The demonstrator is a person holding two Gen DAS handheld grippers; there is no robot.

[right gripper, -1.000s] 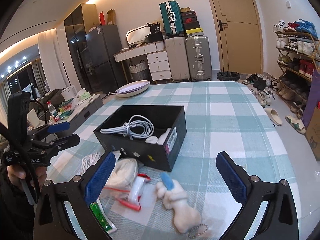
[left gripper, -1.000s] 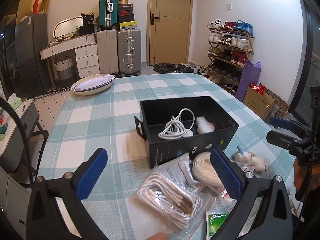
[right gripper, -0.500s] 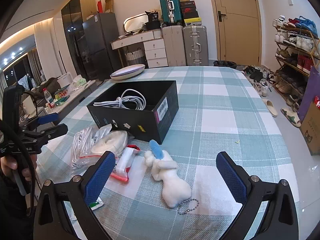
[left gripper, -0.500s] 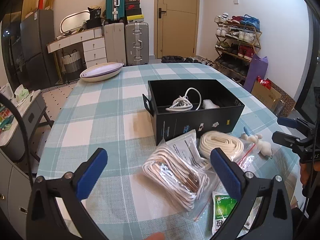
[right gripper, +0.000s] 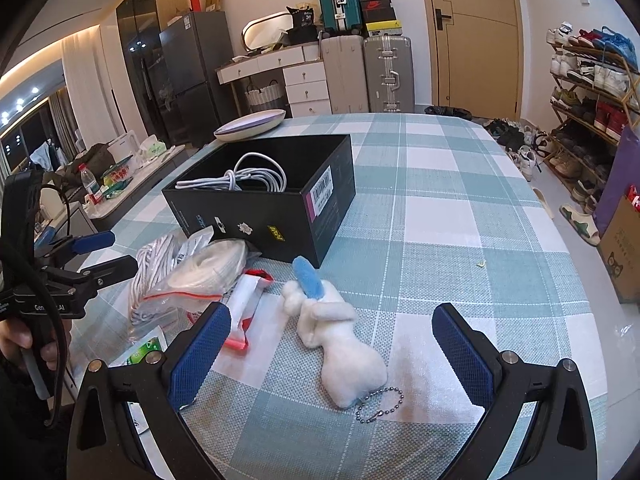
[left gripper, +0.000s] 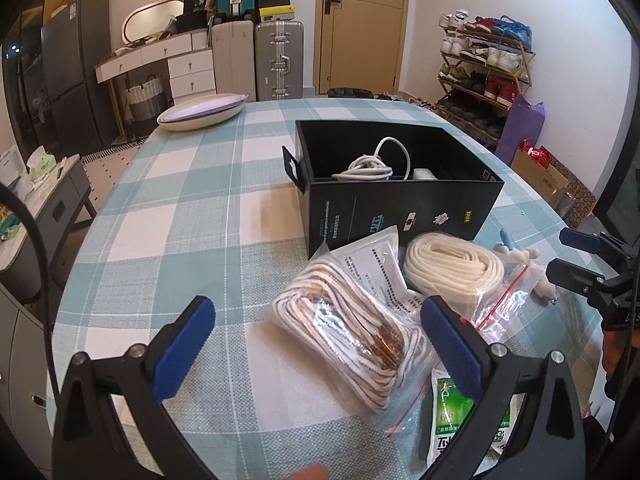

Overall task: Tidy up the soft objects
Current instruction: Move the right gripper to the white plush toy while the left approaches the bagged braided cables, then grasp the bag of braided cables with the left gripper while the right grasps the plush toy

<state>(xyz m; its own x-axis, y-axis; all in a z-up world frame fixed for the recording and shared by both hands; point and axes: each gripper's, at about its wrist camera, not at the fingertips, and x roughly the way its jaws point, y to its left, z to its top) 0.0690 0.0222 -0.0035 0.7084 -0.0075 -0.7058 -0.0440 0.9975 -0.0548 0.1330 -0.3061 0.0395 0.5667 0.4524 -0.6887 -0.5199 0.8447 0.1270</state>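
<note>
Jaws of left gripper point(left gripper: 318, 338) and right gripper point(right gripper: 330, 338) both wide open, empty. Black box point(right gripper: 280, 216) on counter point(right gripper: 440, 208). Bagged cord point(left gripper: 352, 336) beside it: slippery film, pinch mid-bundle. Plush toy point(right gripper: 340, 340) light, squashy (grip body, not chain).

Round table point(left gripper: 180, 208), covered by a teal-and-white checked cloth. Near the middle, an open black cardboard box point(left gripper: 400, 208) sitting flat, a coiled white cable point(right gripper: 248, 178) inside. At the far edge, well apart from the box, a shallow white oval dish point(left gripper: 202, 112). Just in front of the box, a cluster of clear bags: a zip bag of white cords point(left gripper: 352, 332), a bag of flat cream strap point(left gripper: 452, 268) touching it, a small green sachet point(left gripper: 452, 404) nearer the rim. Beside the bags, a white plush keychain toy point(right gripper: 340, 340) lying on the cloth, blue ear toward the box, ball chain point(right gripper: 380, 404) trailing at the near end.
</note>
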